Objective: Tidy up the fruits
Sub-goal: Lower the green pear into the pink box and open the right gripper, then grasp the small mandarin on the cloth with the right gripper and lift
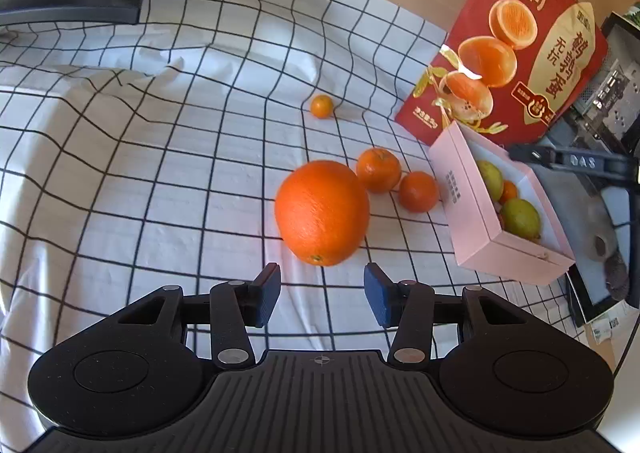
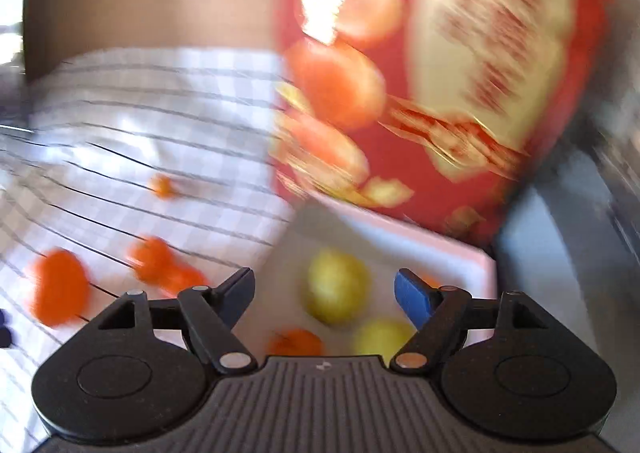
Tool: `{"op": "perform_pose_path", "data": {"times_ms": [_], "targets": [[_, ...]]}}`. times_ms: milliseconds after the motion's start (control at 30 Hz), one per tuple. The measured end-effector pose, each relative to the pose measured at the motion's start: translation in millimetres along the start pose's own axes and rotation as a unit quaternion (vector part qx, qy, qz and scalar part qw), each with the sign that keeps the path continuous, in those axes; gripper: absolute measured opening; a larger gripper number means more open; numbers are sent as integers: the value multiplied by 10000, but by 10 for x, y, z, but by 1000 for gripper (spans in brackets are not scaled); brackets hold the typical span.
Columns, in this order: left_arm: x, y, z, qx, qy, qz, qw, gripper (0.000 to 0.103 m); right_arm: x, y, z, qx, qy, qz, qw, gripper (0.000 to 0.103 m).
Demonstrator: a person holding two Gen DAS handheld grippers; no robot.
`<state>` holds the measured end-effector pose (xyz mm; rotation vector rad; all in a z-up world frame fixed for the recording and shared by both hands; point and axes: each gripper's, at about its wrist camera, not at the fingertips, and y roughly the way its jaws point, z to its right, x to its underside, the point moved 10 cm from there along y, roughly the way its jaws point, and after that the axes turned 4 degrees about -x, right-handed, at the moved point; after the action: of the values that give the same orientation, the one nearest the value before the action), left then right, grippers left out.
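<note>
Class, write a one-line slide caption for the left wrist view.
Open left gripper faces a large orange on checked cloth; a pink box of fruit sits to the right.

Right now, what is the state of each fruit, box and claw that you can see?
Large orange: loose on the checked cloth, just ahead of the left claw.
Left claw: open, holding nothing.
Right claw: open, empty, above the pink box.
Pink box: lid off, holding green and orange fruit.
Red carton: propped upright behind the pink box.
</note>
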<state>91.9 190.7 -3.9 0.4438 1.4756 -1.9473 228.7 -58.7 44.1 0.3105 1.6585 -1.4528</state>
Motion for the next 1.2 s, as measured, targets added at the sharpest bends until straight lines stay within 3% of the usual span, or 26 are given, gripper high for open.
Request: {"op": "perform_pose_path", "data": {"times_ms": [133,300,367,433,533,667,767,933,1033,1200], "targets": [[-1,-65,-115,34,42,13,10000,51,-218,180,-626,-591,-183,97,9980,81],[4,-210,-327,32,-71,86,9999,51,-354,740,-1159,-960,-195,-250,9949,80],[26,-264,-409,8,-148,102,9998,51,-457,1001,-1244,-1013,-50,-376,9941,75],[61,-313,-481,-12,-185,96,9998,51,-531,1253,-1280,-970,144,-489,9940,58],[131,-371,-610,-115,-228,65,9997,51,-622,1617,-1357,-970,352,-620,9927,55],[188,-430,-792,-283,-401,68,9988,51,-656,1930,-1500,-828,55,-740,9938,53],[188,-446,-877,-320,-480,65,9983,51,-644,2046,-1598,-699,-280,-848,9936,28],[123,-345,-839,-248,-484,18,9985,51,-696,1737,-1595,-741,-180,-489,9959,26],[38,-260,-667,-101,-282,33,9995,51,-671,1308,-1558,-1018,-28,-331,9942,26],[-146,-124,-241,203,312,88,9993,51,-325,441,-1431,-1028,-490,69,9935,26]]}}
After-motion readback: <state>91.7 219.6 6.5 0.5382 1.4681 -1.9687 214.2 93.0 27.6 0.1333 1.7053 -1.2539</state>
